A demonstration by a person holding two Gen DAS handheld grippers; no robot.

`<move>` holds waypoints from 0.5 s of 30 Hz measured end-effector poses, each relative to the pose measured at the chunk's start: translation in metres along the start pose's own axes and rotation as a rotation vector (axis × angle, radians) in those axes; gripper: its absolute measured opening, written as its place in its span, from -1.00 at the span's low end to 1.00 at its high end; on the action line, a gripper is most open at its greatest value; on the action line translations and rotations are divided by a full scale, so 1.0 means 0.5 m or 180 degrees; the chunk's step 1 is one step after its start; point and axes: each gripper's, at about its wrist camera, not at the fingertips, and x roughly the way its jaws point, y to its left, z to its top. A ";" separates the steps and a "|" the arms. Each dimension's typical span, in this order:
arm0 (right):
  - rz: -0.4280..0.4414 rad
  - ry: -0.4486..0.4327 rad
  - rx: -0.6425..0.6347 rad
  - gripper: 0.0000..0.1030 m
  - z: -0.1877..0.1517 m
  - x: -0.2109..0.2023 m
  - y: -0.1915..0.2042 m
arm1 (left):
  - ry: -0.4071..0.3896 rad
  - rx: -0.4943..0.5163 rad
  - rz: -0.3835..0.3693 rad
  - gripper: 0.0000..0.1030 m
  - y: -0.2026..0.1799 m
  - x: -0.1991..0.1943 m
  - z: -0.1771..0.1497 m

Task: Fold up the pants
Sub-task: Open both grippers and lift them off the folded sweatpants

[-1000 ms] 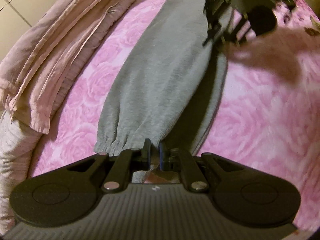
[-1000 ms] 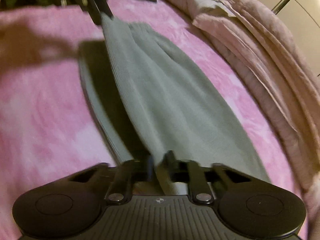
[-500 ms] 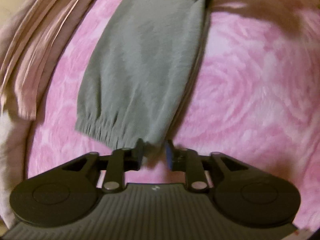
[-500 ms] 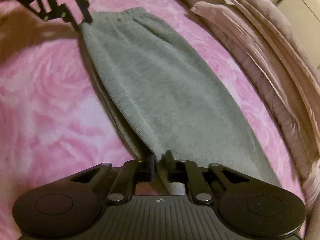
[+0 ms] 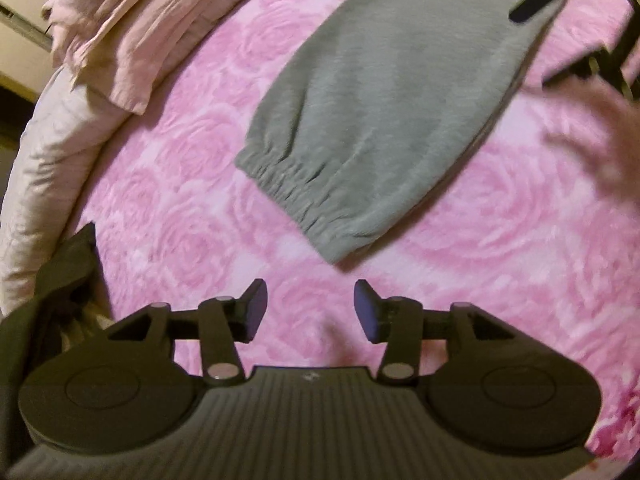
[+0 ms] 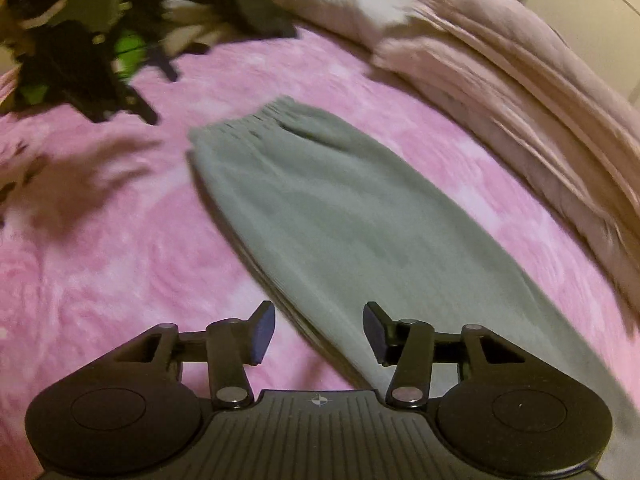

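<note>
Pink bedspread (image 5: 168, 184); grey pants (image 5: 384, 120) lie flat; both tools opening.

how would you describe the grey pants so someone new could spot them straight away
Start from the pink rose-patterned bed cover. In its middle lie the grey fleece pants, folded leg over leg into one long strip with a gathered elastic cuff. The crumpled pale pink bedding along the edge is lighter and unfolded.

Grey pants (image 5: 384, 120), flat, folded lengthwise
</note>
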 end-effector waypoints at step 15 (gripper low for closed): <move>-0.0248 -0.0017 -0.0733 0.07 0.129 0.212 0.201 | -0.0044 -0.0110 -0.0396 -0.10 0.081 0.099 -0.064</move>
